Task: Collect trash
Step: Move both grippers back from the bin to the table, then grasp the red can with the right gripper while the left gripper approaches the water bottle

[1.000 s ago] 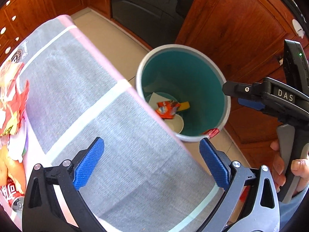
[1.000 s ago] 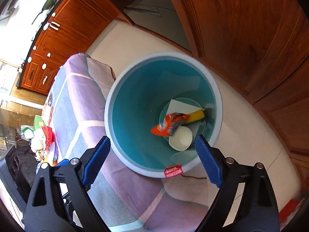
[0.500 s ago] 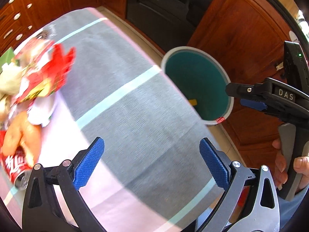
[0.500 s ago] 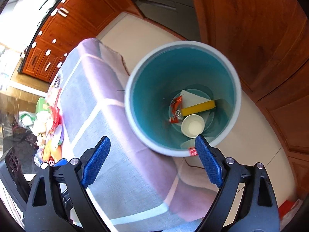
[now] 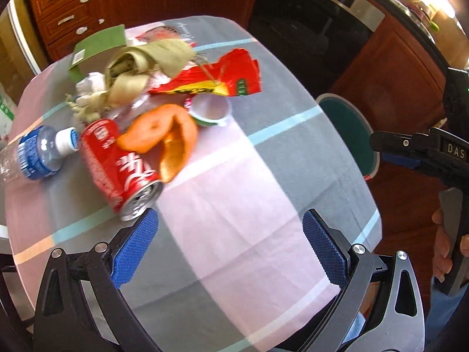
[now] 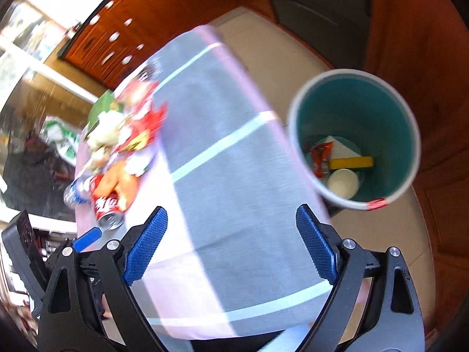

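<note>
A pile of trash lies at the far left of the table: a red soda can [image 5: 117, 164] on its side, orange peel [image 5: 164, 138], a plastic water bottle [image 5: 35, 152], a red snack wrapper [image 5: 214, 79], a small white cup [image 5: 209, 108] and crumpled paper [image 5: 140, 64]. My left gripper [image 5: 228, 246] is open and empty, just this side of the can. My right gripper [image 6: 231, 243] is open and empty above the near table edge. The teal bin [image 6: 354, 138] stands on the floor to the right, holding a wrapper, a yellow strip and a white cup.
The table wears a grey and pink checked cloth [image 5: 249, 190]. Wooden cabinets [image 5: 67, 20] stand behind, and a dark oven front [image 5: 307, 23]. The right gripper body [image 5: 433, 152] shows in the left wrist view, above the bin [image 5: 346, 129].
The left gripper has swung left from the bin to the trash pile. The right gripper has drawn back from over the bin toward the table.
</note>
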The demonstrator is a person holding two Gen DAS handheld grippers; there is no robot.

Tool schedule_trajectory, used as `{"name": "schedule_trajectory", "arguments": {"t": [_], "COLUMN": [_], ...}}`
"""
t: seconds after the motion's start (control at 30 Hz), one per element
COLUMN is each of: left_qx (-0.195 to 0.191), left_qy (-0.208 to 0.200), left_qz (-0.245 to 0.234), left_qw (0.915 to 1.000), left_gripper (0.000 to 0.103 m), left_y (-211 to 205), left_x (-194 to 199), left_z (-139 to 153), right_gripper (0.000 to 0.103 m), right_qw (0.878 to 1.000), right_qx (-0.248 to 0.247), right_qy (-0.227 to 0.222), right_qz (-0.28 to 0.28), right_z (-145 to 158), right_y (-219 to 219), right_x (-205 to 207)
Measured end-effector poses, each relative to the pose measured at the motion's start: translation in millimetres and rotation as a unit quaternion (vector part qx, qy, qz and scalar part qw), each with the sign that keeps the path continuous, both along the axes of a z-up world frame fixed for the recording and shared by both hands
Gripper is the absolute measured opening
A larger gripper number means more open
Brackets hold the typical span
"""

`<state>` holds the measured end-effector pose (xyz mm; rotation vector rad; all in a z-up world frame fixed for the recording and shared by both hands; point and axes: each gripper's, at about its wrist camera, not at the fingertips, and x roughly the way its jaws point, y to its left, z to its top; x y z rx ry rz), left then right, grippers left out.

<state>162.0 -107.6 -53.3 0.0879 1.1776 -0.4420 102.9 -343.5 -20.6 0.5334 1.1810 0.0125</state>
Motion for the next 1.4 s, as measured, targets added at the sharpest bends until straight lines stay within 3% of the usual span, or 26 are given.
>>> {"name": "schedule_trajectory", "arguments": {"t": [0.33,0.6,0.8,1.03,1.27,1.33,1.37,1.4], "left_qx": [0.010,0.001,-0.014,-0.013,-0.028,-0.039,-0.043,-0.046], "left_qy": [-0.007,-0.005,-0.009,-0.022,-0.041,-0.043,-0.042,-0.039], "left_qz": [0.062,0.092,0.109,0.104,0.054,0.044,0.038,0.031], "left_qw": [0.9980,0.9958,0.9939,0.9943,0.9973,0.9973,0.9975,0.9977], "left_gripper": [0.099,0.099,0.099,0.099,0.098,0.092,0.082,0.077], "left_y": [128,220,270,299,282,276,273,271], "left_x": [5,24,50,93,123,124,123,122], "left_z": [-8,-15,-23,-30,-30,-31,-31,-32], "right_gripper": [0.085,0.084,0.058,0.058,0.057,0.053,0.051,0.051], "right_qw": [0.995,0.981,0.973,0.973,0.973,0.972,0.972,0.972], "right_qx": [-0.020,-0.048,-0.064,-0.063,-0.045,-0.042,-0.040,-0.036], "right_qy": [0.001,-0.002,0.018,0.045,0.059,0.064,0.066,0.067], "right_qz": [0.099,0.188,0.221,0.217,0.220,0.221,0.222,0.223], "right_z": [13,12,-3,-21,-35,-39,-41,-43], "right_y": [117,213,256,267,273,277,279,282], "right_x": [27,57,83,100,108,111,113,114]}}
